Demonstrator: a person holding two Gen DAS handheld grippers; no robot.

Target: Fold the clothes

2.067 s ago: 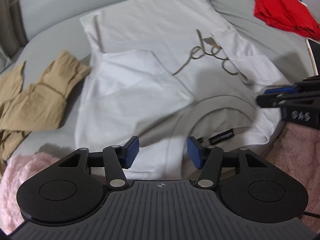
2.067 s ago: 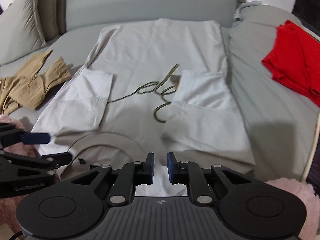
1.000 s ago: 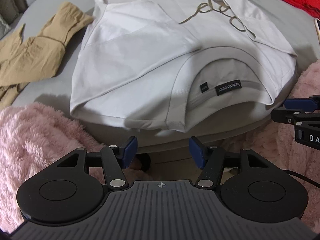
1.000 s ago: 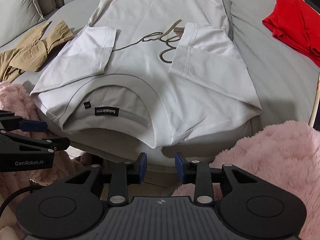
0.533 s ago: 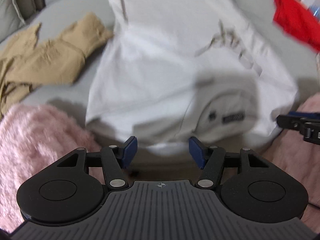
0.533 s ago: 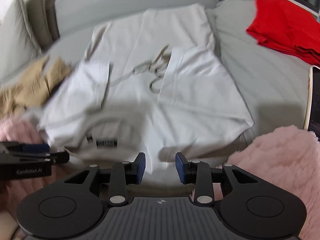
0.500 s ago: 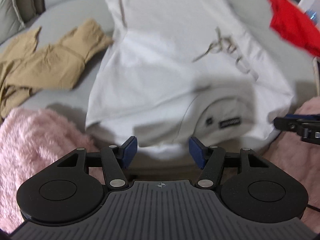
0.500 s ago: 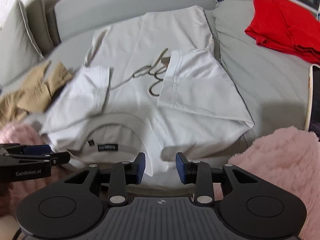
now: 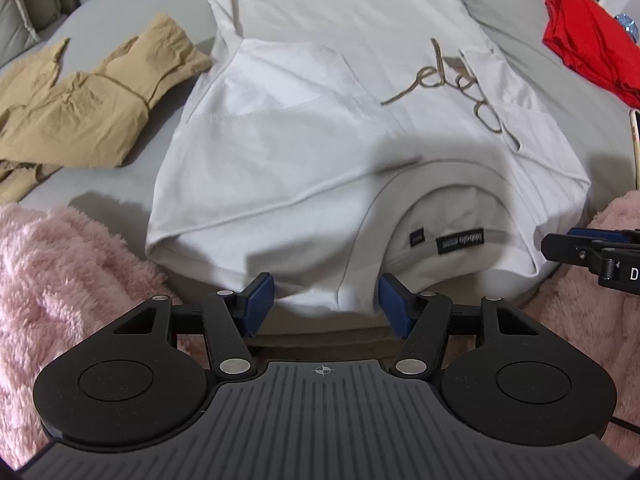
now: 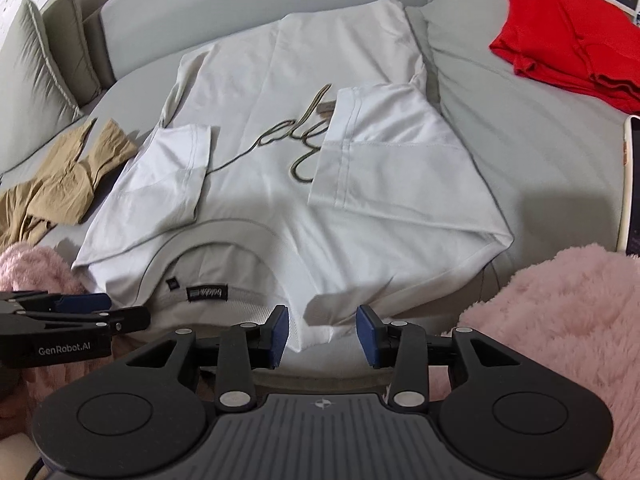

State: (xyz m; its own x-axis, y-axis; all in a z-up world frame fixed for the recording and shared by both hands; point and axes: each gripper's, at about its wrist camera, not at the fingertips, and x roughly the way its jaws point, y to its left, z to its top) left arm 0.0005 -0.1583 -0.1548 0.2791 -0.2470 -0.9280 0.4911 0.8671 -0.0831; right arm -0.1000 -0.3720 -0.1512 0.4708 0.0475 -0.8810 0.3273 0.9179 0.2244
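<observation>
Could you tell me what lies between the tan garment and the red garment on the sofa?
The white T-shirt, both sleeves folded inward, lies between the tan garment and the red garment; the right wrist view shows this best.

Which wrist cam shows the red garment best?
Right wrist view: the red garment lies folded on the grey sofa with most of its outline and layered edges in frame. The left wrist view catches only a piece of it, cut off at the picture's right edge.

white T-shirt [image 10: 280, 184] flat on sofa [image 10: 500, 128] | right claw [image 10: 322, 335] parted at collar edge
</observation>
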